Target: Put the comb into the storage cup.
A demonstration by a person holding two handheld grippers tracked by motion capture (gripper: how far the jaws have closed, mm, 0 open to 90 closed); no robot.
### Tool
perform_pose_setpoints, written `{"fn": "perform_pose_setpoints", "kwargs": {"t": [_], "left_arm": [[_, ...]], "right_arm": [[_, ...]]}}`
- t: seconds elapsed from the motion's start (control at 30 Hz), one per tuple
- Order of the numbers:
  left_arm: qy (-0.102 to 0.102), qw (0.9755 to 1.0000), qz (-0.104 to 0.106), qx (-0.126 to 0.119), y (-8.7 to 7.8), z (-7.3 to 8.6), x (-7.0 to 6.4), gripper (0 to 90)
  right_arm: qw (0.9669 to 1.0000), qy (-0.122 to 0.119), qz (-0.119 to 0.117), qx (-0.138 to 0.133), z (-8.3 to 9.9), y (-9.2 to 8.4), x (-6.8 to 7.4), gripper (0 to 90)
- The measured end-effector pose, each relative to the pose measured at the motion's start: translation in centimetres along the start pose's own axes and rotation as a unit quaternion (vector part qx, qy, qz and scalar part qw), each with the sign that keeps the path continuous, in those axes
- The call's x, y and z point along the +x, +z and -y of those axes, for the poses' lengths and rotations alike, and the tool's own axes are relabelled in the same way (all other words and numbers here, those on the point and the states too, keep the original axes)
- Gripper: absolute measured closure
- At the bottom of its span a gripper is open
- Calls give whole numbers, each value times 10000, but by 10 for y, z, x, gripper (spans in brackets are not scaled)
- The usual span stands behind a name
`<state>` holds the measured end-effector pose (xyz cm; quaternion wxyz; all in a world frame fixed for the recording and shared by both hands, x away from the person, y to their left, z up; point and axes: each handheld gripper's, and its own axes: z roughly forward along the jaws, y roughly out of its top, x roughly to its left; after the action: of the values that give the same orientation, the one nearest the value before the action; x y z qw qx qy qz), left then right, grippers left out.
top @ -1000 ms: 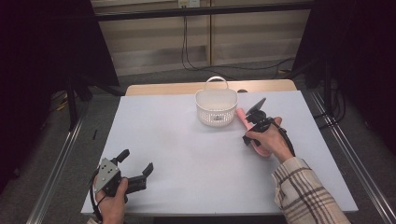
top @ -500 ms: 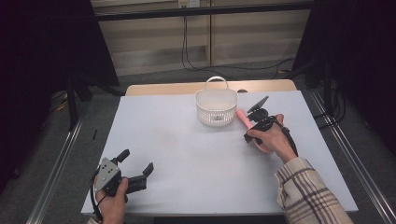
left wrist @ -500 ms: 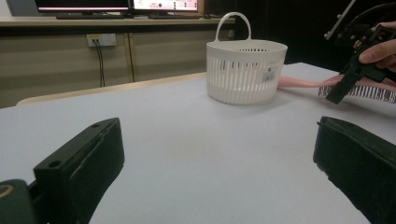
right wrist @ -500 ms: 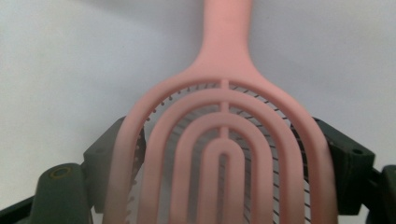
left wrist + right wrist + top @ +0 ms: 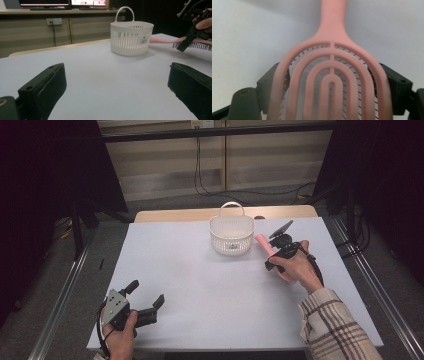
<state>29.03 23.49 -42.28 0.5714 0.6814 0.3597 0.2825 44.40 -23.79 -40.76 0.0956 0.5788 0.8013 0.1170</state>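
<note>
A pink hairbrush (image 5: 261, 242) is held at the right of the white table (image 5: 200, 270), its handle pointing at a white slotted basket (image 5: 231, 234). My right gripper (image 5: 276, 257) is shut on the brush's head. In the right gripper view the two jaws press on either side of the vented head (image 5: 332, 75). In the left gripper view the brush (image 5: 162, 40) hangs bristles down just above the table, beside the basket (image 5: 131, 37), with the right gripper (image 5: 192, 35) over it. My left gripper (image 5: 147, 291) rests at the table's front left, open, with nothing between its fingers (image 5: 45, 87).
The basket stands upright at the back middle, with its handle loop at its far side. Bare white table lies between the two grippers. Metal rails (image 5: 65, 295) run along both sides of the table, and cables hang behind it.
</note>
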Motion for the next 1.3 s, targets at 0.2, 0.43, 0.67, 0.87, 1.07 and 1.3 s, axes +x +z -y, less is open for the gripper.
{"fn": "perform_pose_setpoints", "kwargs": {"t": [0.2,0.43,0.67,0.87,1.07,1.3], "left_arm": [[-2,10000,5,2,0,0,0,20],[-16,10000,7,3,0,0,0,20],[1,10000,0,13,0,0,0,20],[-103,9999,-77,-30,-2,-1,4,17],[-52,10000,-33,-7,-2,-1,3,17],[-82,9999,-76,-29,-3,-2,5,14]], "right_arm": [[10000,1,-41,-42,0,-7,-3,200],[9998,-28,-124,-136,4,-14,-7,200],[9993,-114,-231,-270,12,-24,-12,200],[9984,-137,-292,-475,17,-34,-13,200],[9963,-229,-570,-593,19,-43,-12,200],[9946,-270,-623,-790,22,-52,-14,200]]}}
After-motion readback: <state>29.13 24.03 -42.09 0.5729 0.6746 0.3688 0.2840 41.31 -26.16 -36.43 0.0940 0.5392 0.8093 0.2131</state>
